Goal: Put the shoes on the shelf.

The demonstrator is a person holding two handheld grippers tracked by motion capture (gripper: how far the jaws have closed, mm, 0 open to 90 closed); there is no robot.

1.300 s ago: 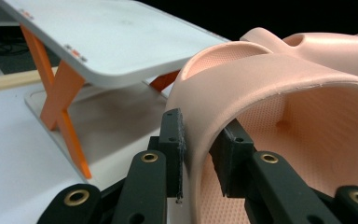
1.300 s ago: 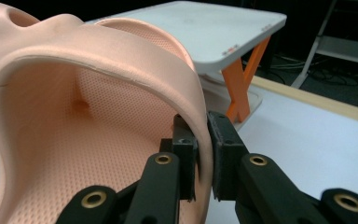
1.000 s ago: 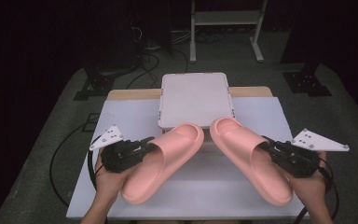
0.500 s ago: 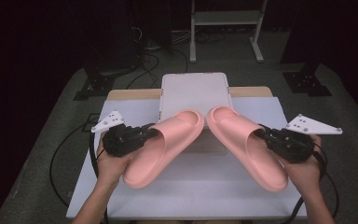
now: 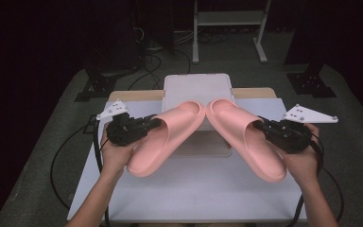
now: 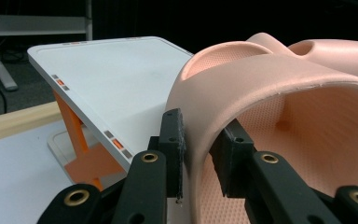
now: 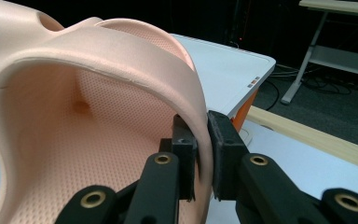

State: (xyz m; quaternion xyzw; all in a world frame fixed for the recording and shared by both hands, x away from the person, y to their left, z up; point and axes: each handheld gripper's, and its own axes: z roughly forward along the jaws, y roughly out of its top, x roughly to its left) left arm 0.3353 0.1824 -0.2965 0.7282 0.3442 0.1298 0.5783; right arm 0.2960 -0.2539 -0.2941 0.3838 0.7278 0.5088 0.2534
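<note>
Claws (image 5: 153, 124) (image 5: 260, 124) each pinch 1 pink slipper (image 5: 166, 137) (image 5: 246, 137) (toes nearly touching).

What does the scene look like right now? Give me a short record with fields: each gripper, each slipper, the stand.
left gripper: shut on the strap edge of the left pink slipper
right gripper: shut on the strap edge of the right pink slipper
slippers: toes pointing away from the person, close together over the white stand
white stand: sloped top on orange supports, at the far middle of the table
</note>
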